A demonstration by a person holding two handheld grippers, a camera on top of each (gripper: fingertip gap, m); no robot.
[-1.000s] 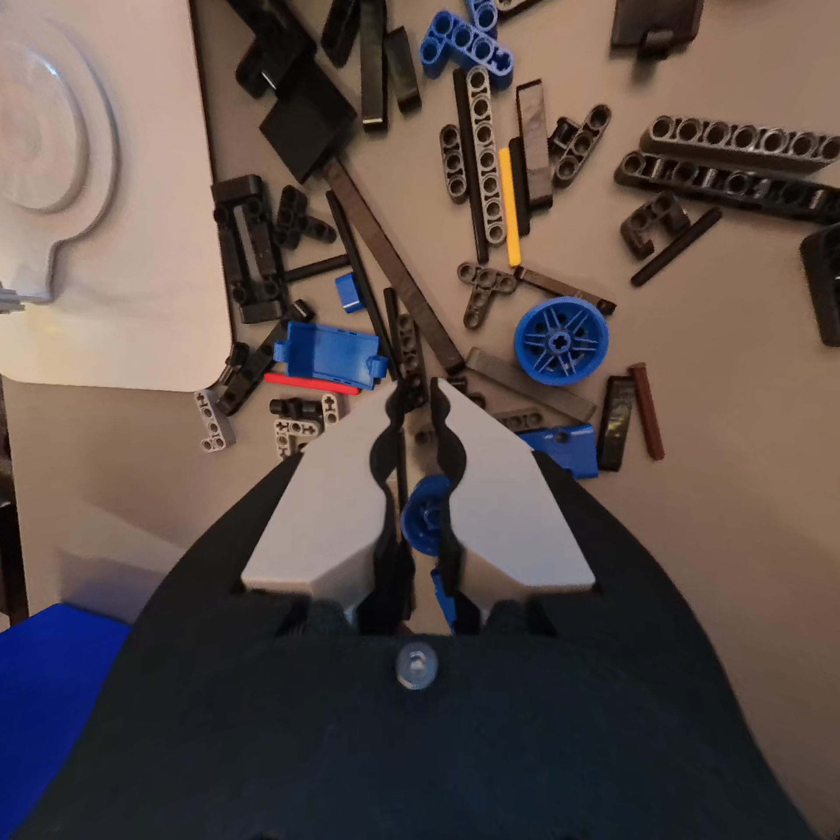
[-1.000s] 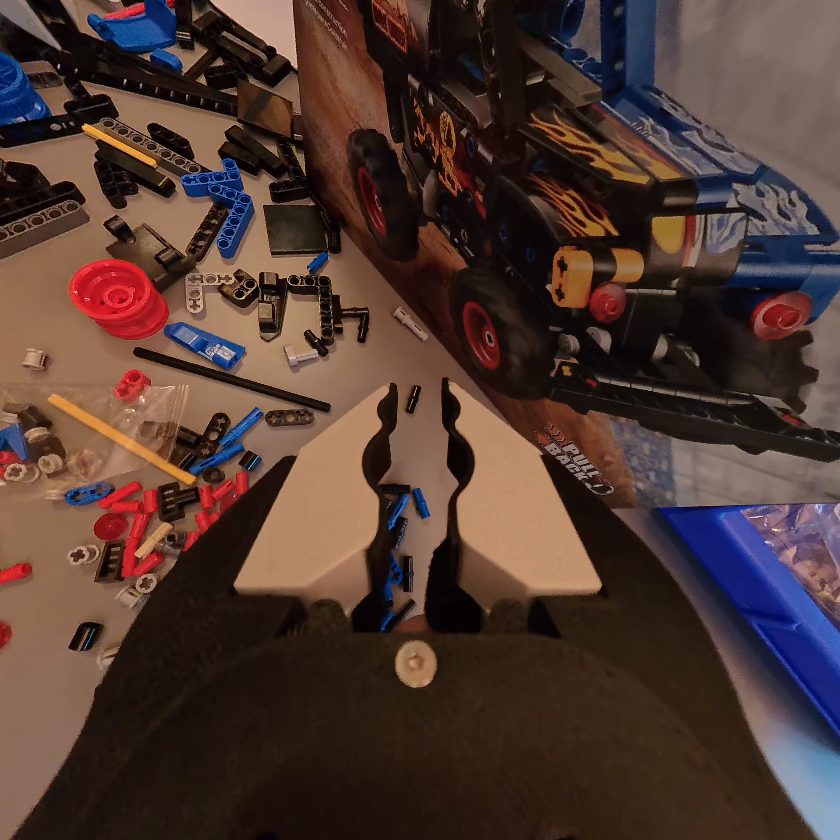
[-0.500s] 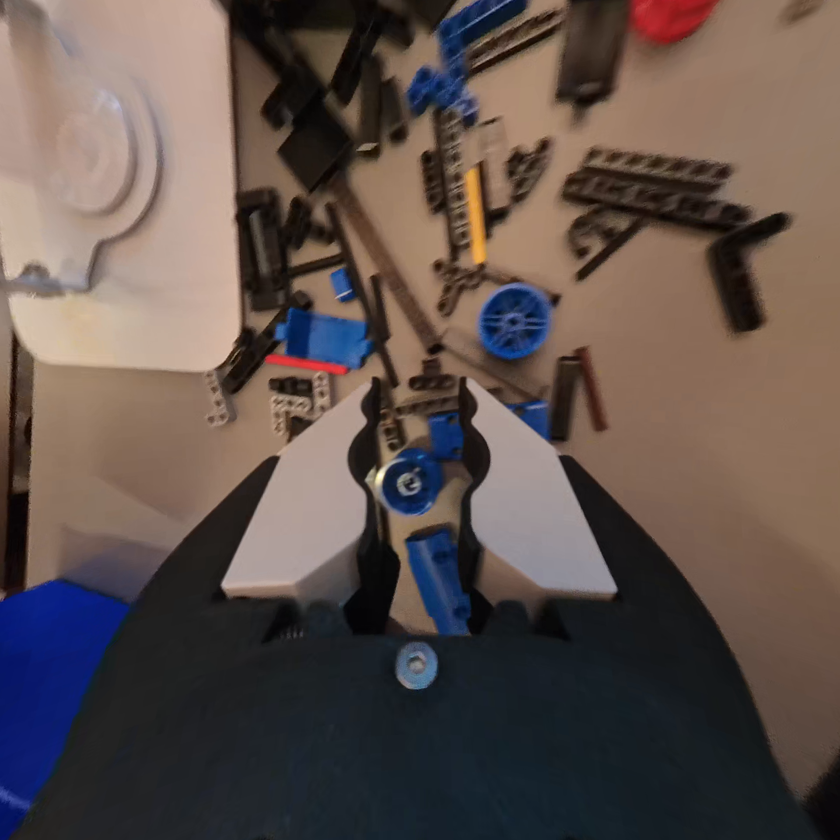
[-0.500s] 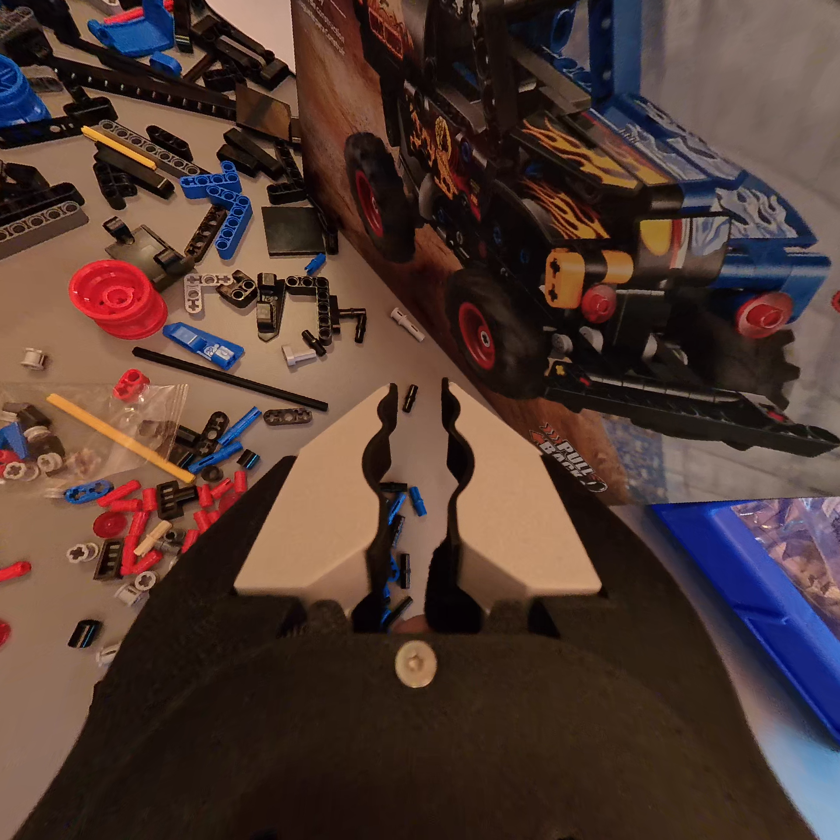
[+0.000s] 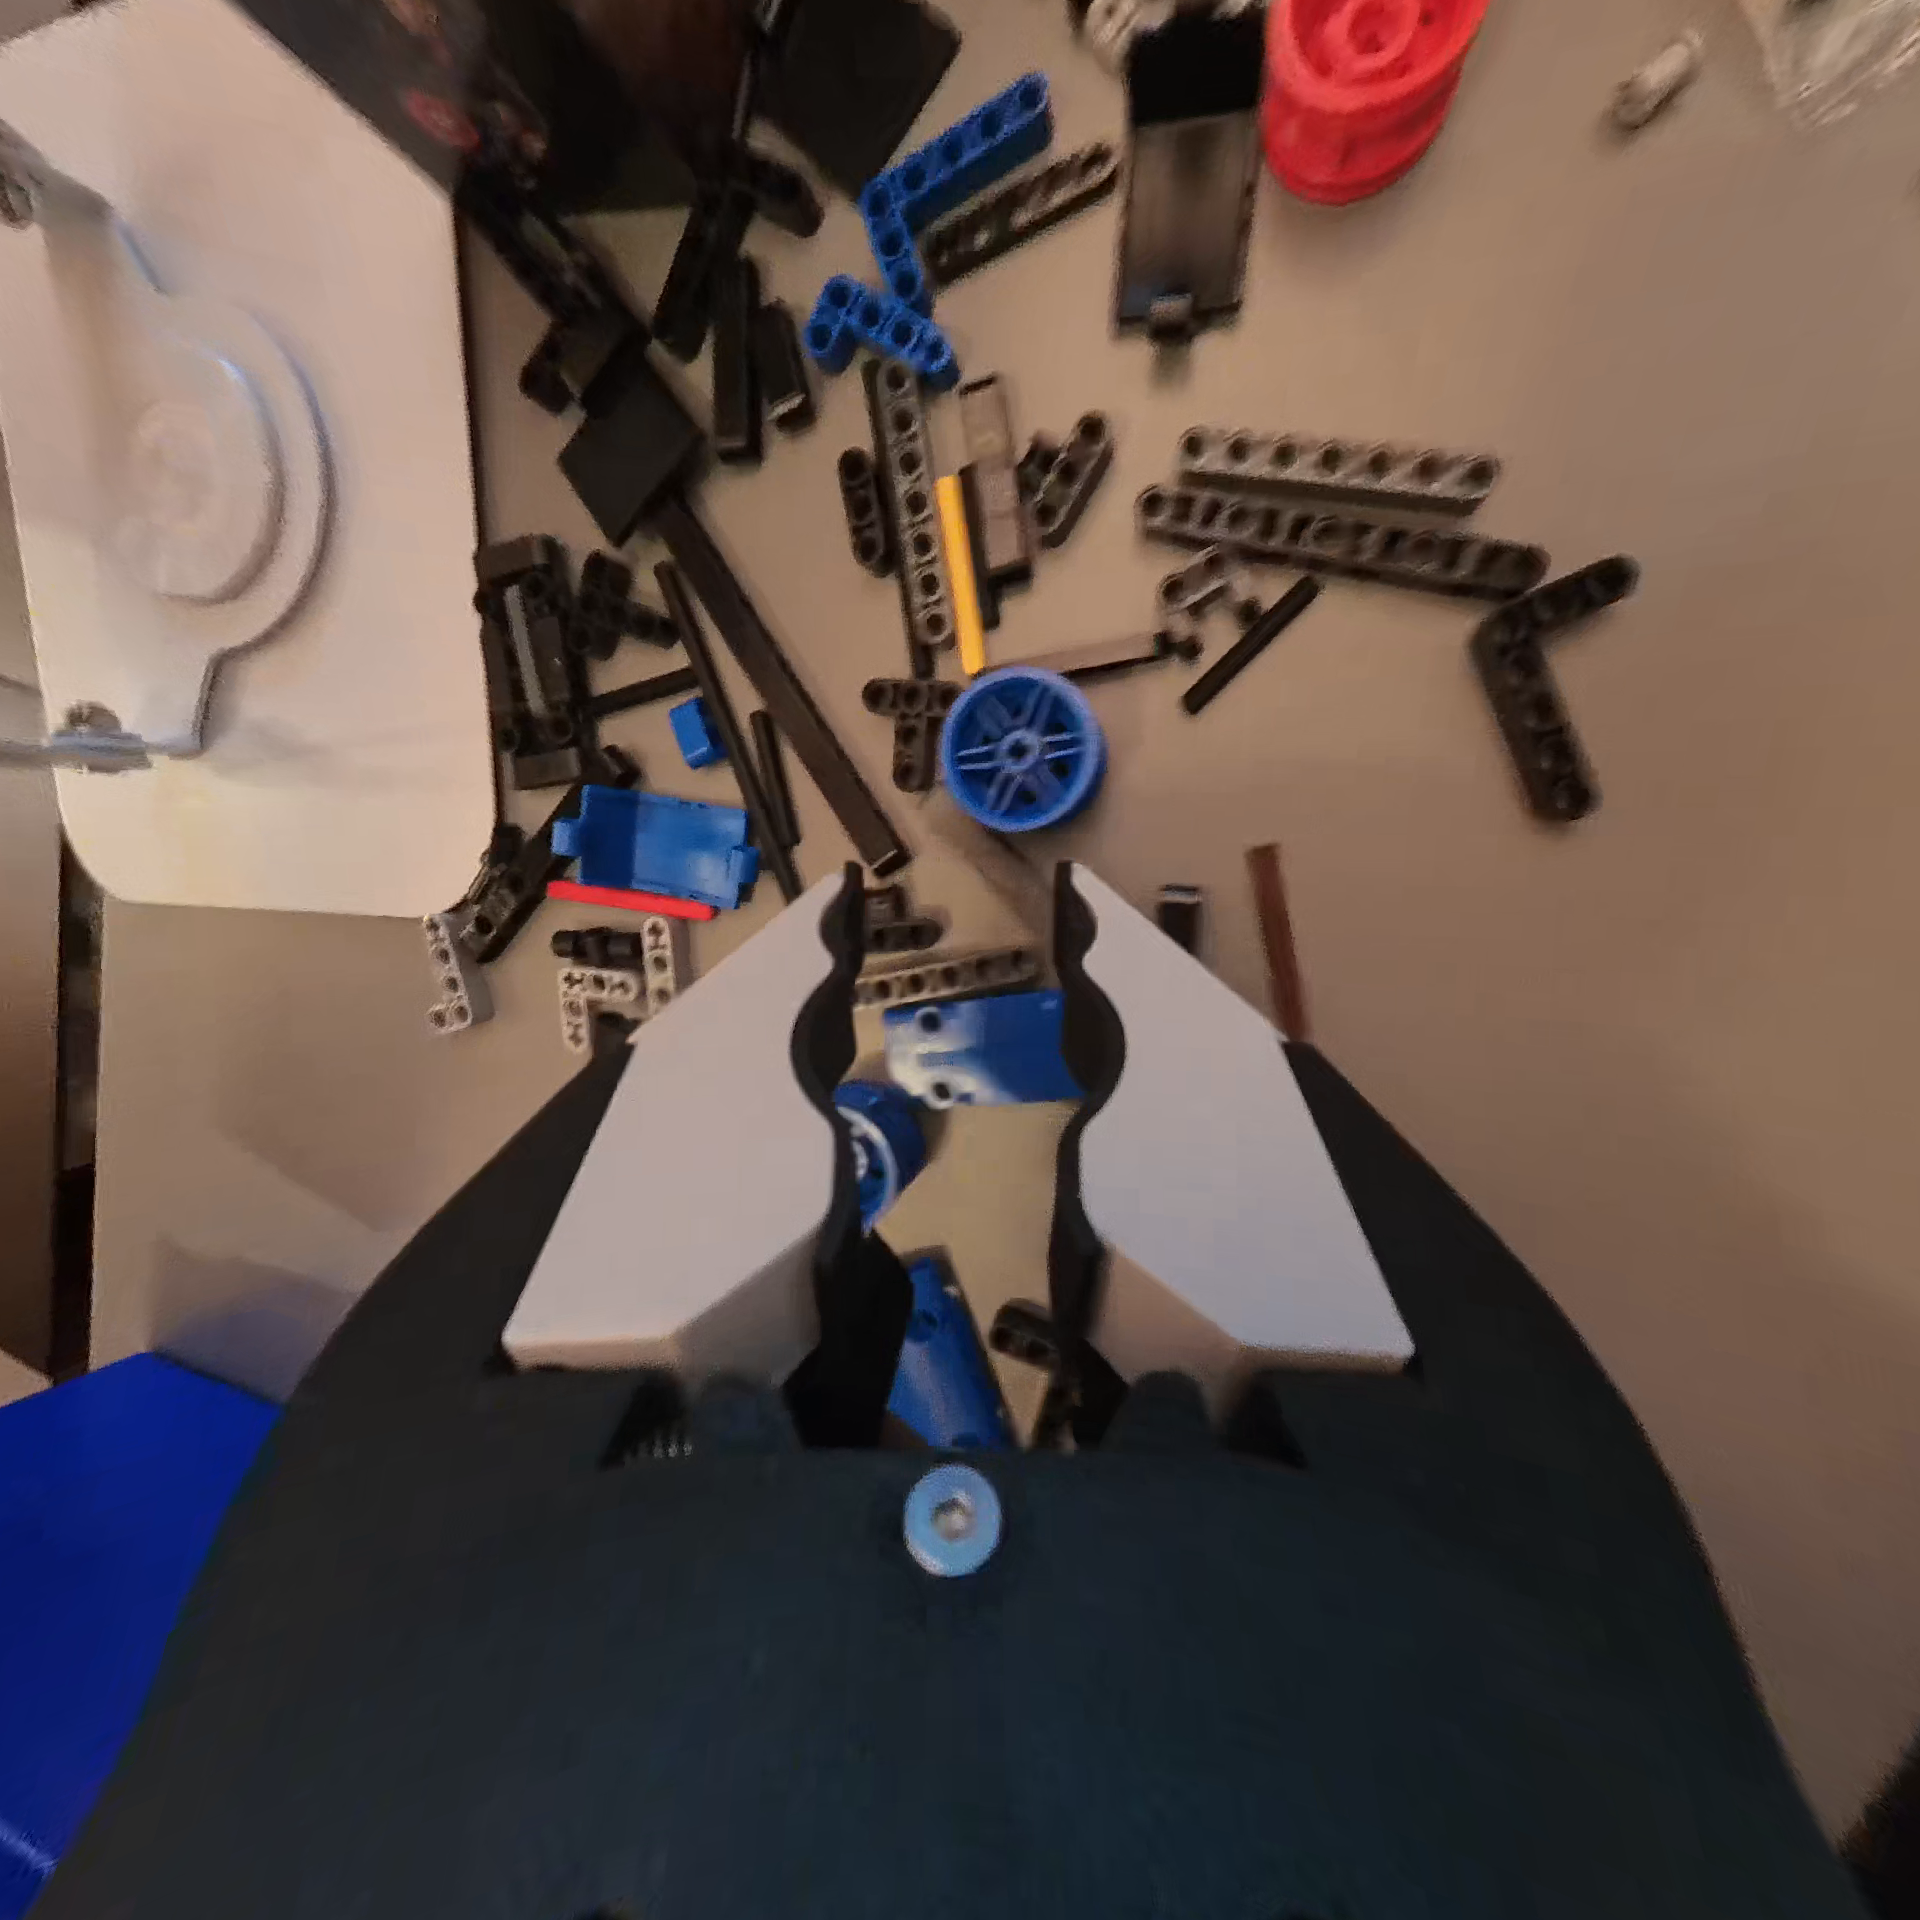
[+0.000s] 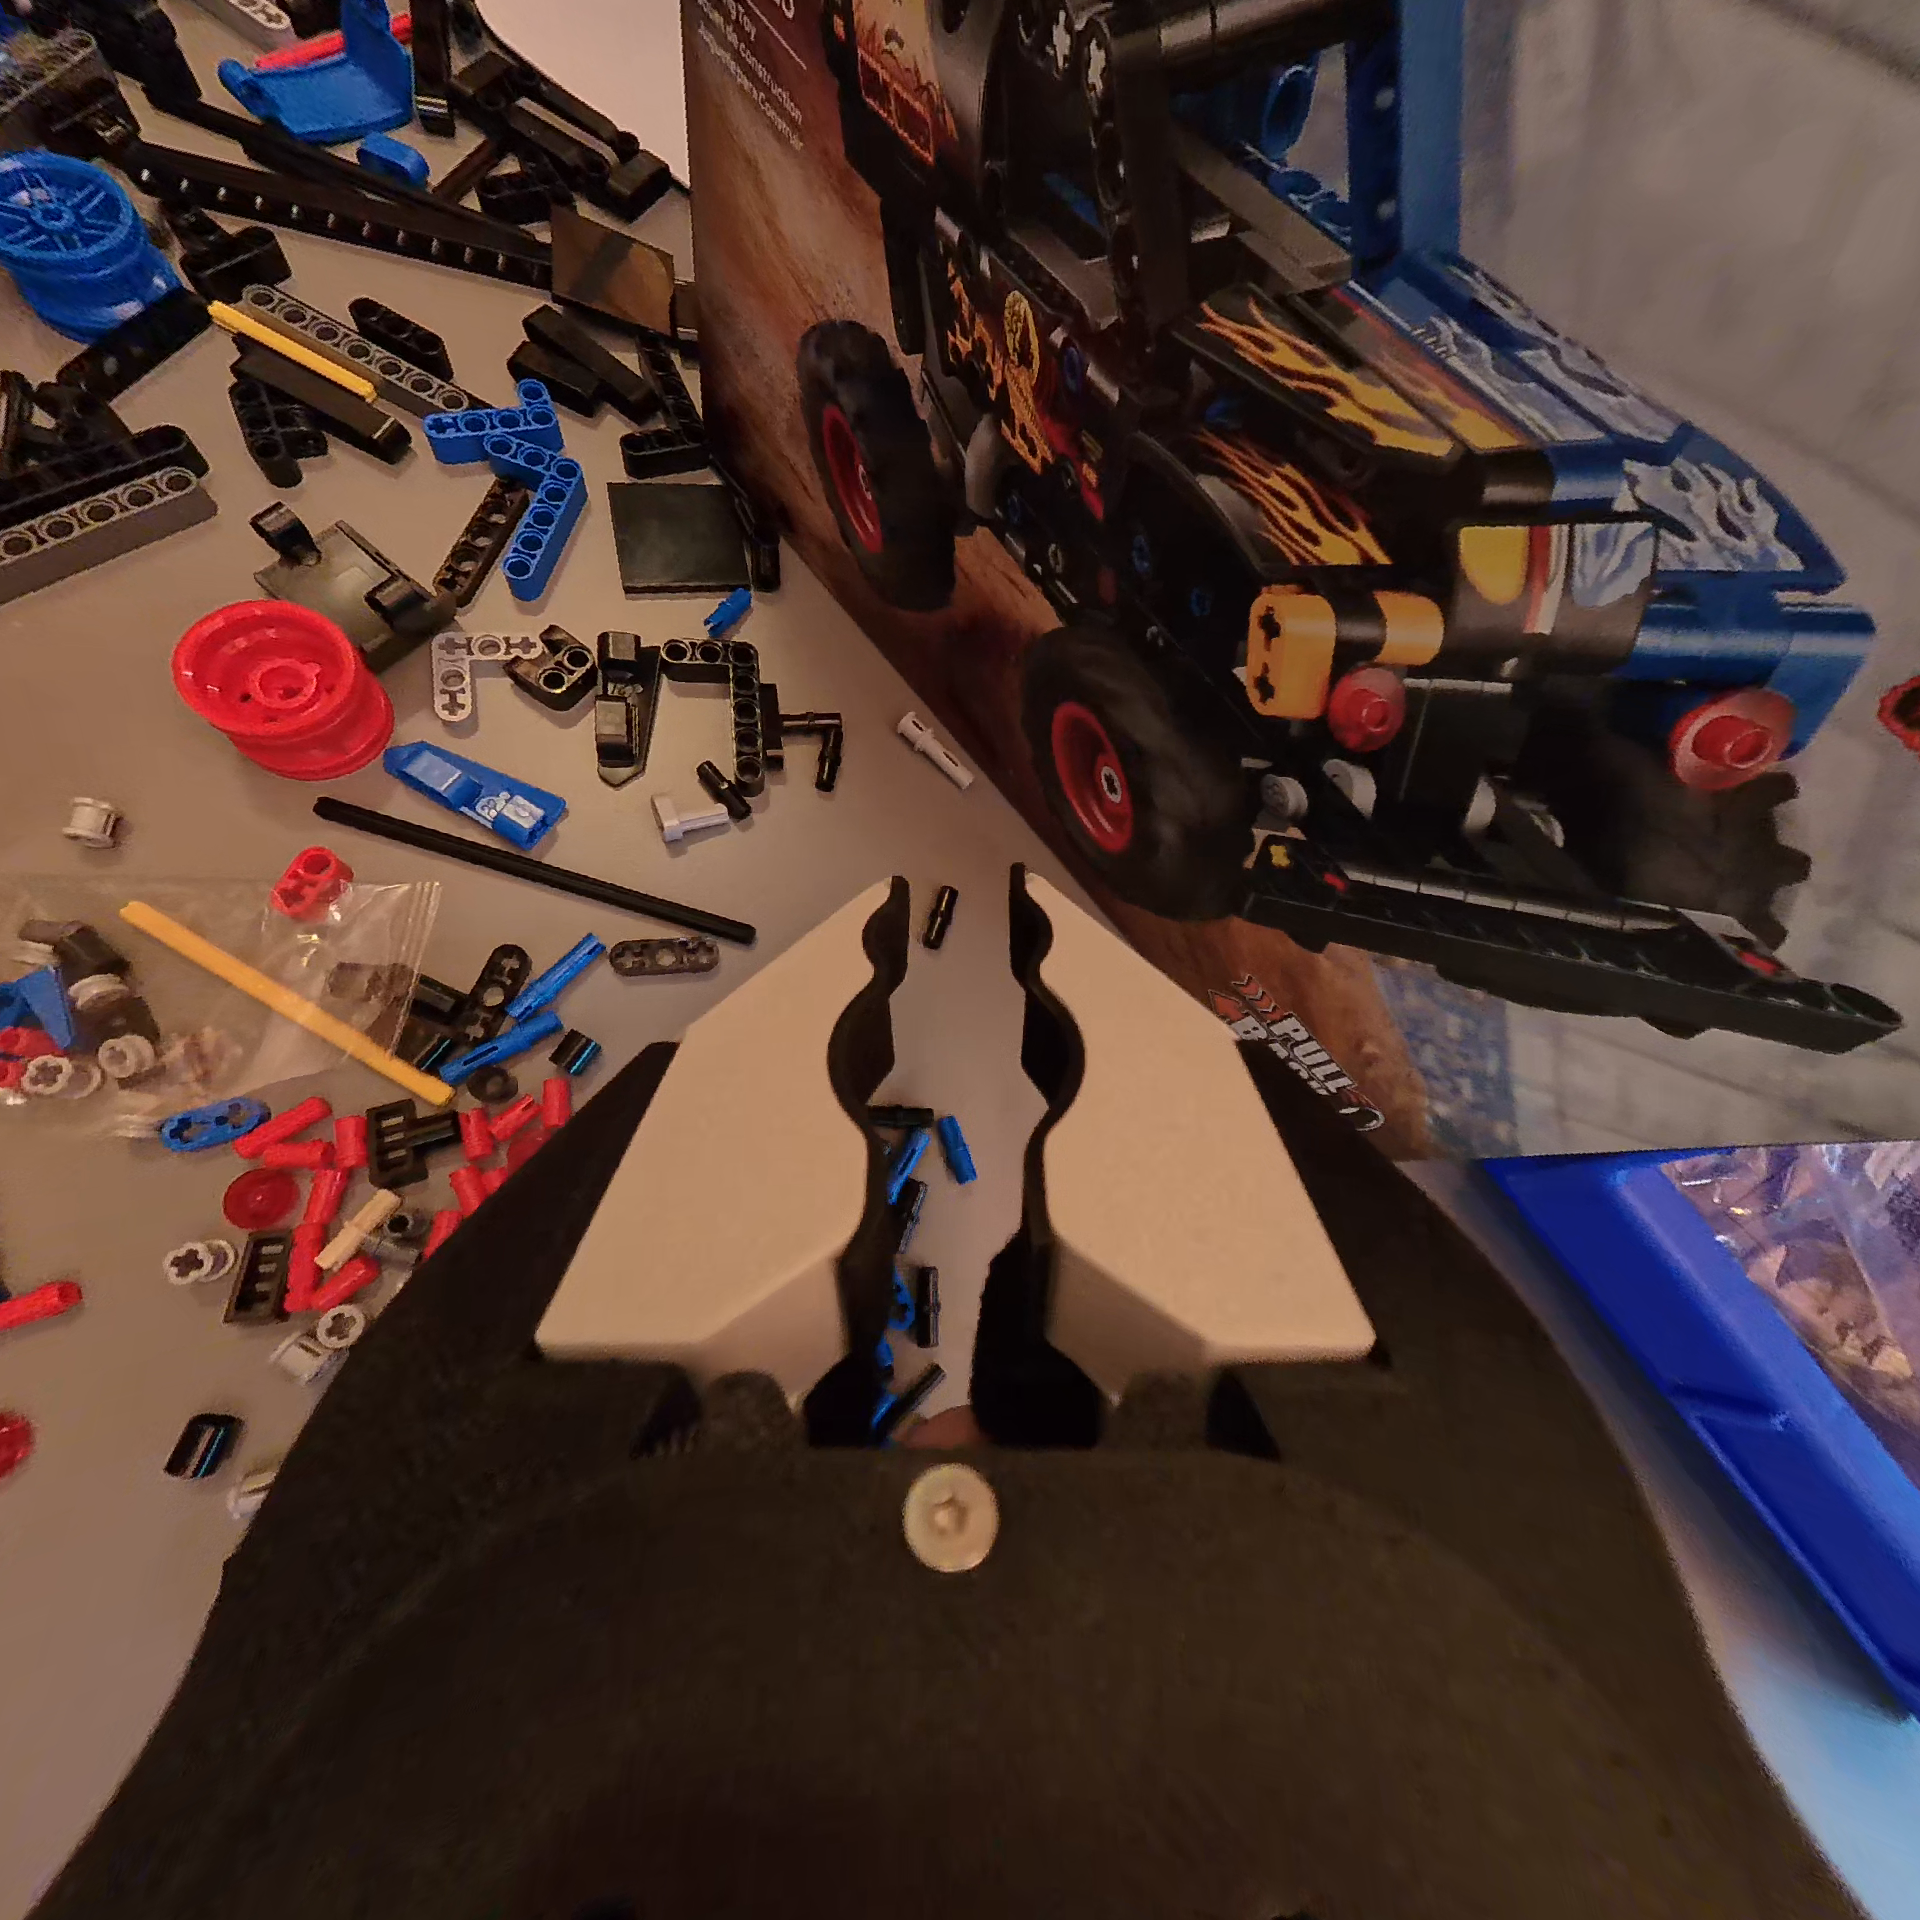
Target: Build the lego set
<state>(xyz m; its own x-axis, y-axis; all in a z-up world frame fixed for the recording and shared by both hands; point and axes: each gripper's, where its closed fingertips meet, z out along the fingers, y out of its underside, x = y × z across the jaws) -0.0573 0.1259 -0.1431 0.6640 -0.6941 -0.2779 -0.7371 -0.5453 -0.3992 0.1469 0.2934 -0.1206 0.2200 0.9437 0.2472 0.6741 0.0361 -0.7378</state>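
Blue wheel (image 5: 1023,750) beyond spread L hand-held gripper (image 5: 956,899)

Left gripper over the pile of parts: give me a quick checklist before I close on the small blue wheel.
1. Left gripper open: ok, jaws wide apart, nothing held.
2. Small blue wheel between the jaws: not ok, it sits off-centre against the left pad.
3. Grasp area clear: not ok, a blue panel lies right beside the wheel.
4. Wheel's pose: cannot tell, the view is blurred and the pad partly hides it.
5. Right gripper out of the way: ok, open and empty beside the set box, over loose pins.
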